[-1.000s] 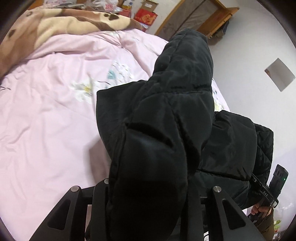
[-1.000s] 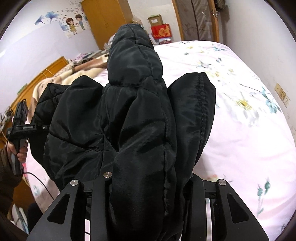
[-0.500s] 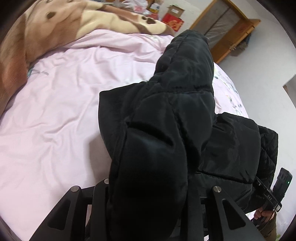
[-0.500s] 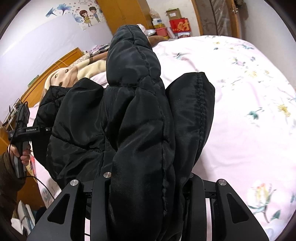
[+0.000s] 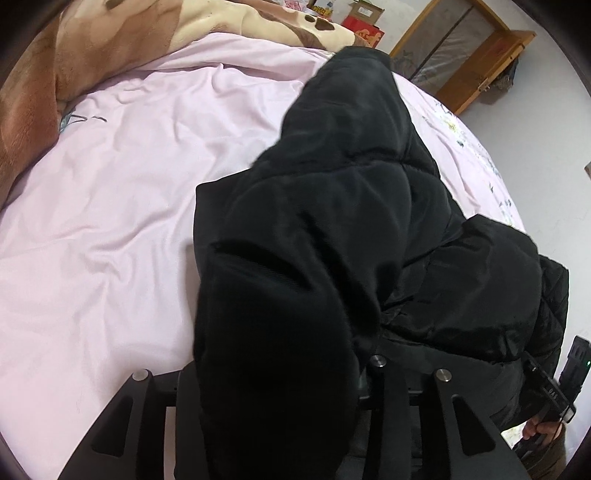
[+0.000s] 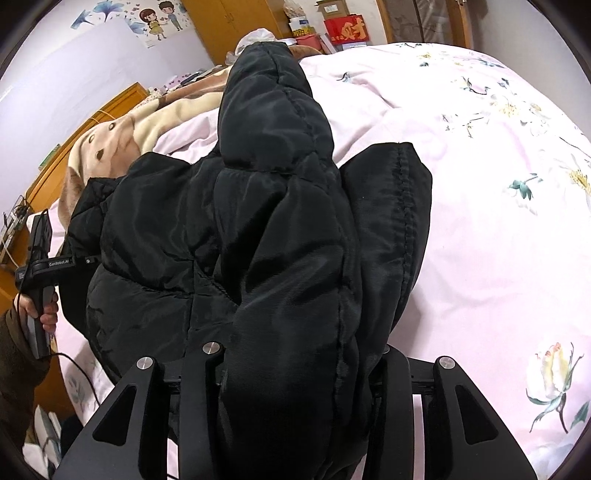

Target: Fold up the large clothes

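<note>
Black quilted jacket (image 6: 288, 236); pink floral quilt (image 6: 498, 229); brown-and-cream blanket (image 5: 110, 40) (dark spots).

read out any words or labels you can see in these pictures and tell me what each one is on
"GenRobot.AI": on the left gripper, seen in the right wrist view.
One large gold character, "财": on the red box beyond the bed.
Printing on the right gripper in the left wrist view: too small to read.
</note>
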`<state>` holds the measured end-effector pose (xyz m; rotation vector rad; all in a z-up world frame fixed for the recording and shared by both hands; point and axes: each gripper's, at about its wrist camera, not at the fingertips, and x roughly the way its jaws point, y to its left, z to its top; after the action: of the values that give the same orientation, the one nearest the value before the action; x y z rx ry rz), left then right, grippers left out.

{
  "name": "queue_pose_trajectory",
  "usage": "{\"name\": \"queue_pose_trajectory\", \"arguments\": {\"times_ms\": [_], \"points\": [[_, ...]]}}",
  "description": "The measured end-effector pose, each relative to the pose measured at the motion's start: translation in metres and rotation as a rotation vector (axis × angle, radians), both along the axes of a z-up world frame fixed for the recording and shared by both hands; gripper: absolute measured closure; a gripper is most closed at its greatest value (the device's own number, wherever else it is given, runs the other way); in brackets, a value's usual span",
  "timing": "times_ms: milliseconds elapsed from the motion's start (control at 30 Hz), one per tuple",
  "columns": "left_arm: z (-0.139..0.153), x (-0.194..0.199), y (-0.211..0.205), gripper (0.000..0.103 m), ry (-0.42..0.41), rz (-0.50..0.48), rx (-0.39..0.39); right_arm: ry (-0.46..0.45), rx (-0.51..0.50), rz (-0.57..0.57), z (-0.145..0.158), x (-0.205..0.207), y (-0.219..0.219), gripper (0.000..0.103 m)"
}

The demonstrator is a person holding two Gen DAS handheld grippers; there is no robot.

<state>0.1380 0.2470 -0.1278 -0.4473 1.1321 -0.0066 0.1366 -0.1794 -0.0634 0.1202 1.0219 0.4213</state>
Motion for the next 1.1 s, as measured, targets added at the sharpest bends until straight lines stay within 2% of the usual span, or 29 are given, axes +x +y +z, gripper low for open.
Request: {"name": "queue_pose_trajectory", "arguments": {"times_ms": [100,167,400,633,767,867,967,1100], "points": [[-0.007,0.009,0.001,0.054,0.01,0.0,0.005,0.01,-0.007,-0.001,-0.007,0.005,-0.001,0.059],[-0.011,0.01,-0.002,0.051,0.013,-0.003,0.017,0.016,-0.003,-0.006,-0.015,0.005,-0.018,0.057],[-0.013,0.008,-0.012,0.037,0.024,0.004,0.023,0.031,0.003,-0.009,-0.025,0.013,-0.001,0.051],[-0.009,0.012,-0.004,0.035,0.012,0.036,-0.042,0.054,-0.002,-0.03,-0.029,0.016,-0.009,0.04],[0.005,0.005,-0.002,0.035,-0.018,0.059,-0.064,0.045,-0.023,-0.045,-0.022,0.012,-0.022,0.032],[0.02,-0.003,0.002,0.035,-0.047,0.076,-0.069,0.035,-0.034,-0.055,-0.016,0.01,-0.027,0.03],[0.035,-0.01,0.005,0.035,-0.077,0.08,-0.056,0.017,-0.052,-0.058,-0.007,0.008,-0.032,0.03],[0.07,-0.029,0.007,0.035,-0.154,0.12,-0.002,-0.029,-0.077,-0.08,0.009,0.002,-0.037,0.03]]}}
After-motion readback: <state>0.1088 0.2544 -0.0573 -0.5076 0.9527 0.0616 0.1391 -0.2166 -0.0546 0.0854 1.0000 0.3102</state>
